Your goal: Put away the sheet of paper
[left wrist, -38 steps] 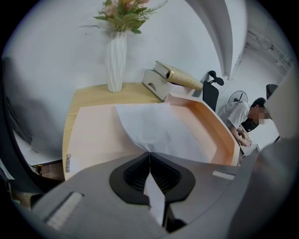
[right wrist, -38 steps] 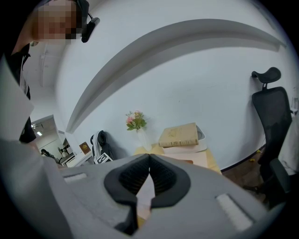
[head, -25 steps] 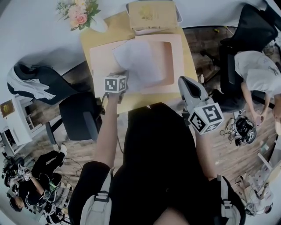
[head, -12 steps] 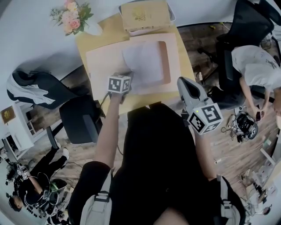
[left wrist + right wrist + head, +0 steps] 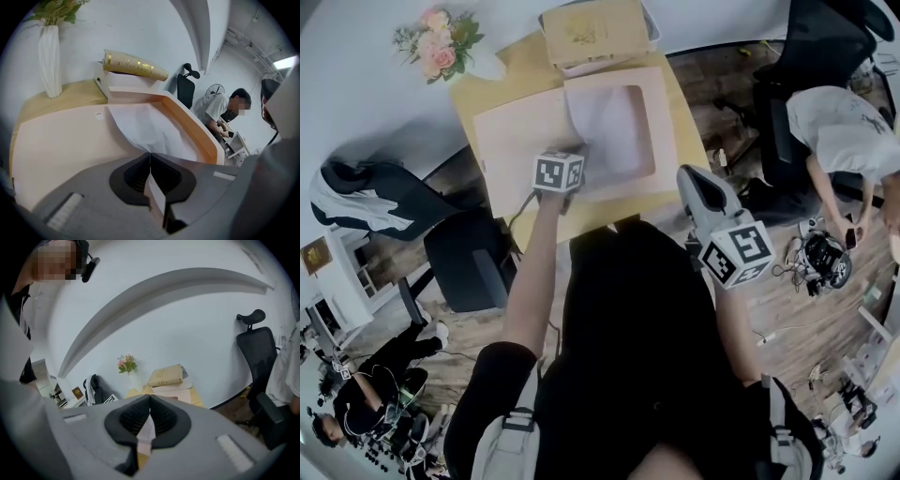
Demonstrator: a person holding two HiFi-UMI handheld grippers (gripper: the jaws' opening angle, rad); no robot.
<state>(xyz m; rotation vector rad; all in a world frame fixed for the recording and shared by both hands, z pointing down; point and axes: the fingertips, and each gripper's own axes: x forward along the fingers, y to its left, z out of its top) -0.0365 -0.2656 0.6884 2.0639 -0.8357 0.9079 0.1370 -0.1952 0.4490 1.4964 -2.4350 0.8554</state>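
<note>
The white sheet of paper (image 5: 614,127) lies inside the raised-rim right half of an open pale pink folder case (image 5: 666,122) on the wooden desk. My left gripper (image 5: 570,157) is at the sheet's near left corner. In the left gripper view, the left gripper (image 5: 150,153) is shut on that corner, and the paper (image 5: 145,129) spreads away from it, slightly creased. My right gripper (image 5: 687,175) hangs off the desk's near right corner, away from the paper. In the right gripper view, the right gripper (image 5: 150,397) is shut with nothing in it.
A tan book (image 5: 592,33) rests on a white tray at the desk's far edge, beside a white vase of flowers (image 5: 431,47). The case's flat left half (image 5: 511,150) lies bare. A black chair (image 5: 473,258) stands left of me. A person (image 5: 853,150) sits at the right.
The left gripper has dragged the sheet to the right, from lying skewed across the case's fold to sitting inside the right half. The right gripper has stayed put.
</note>
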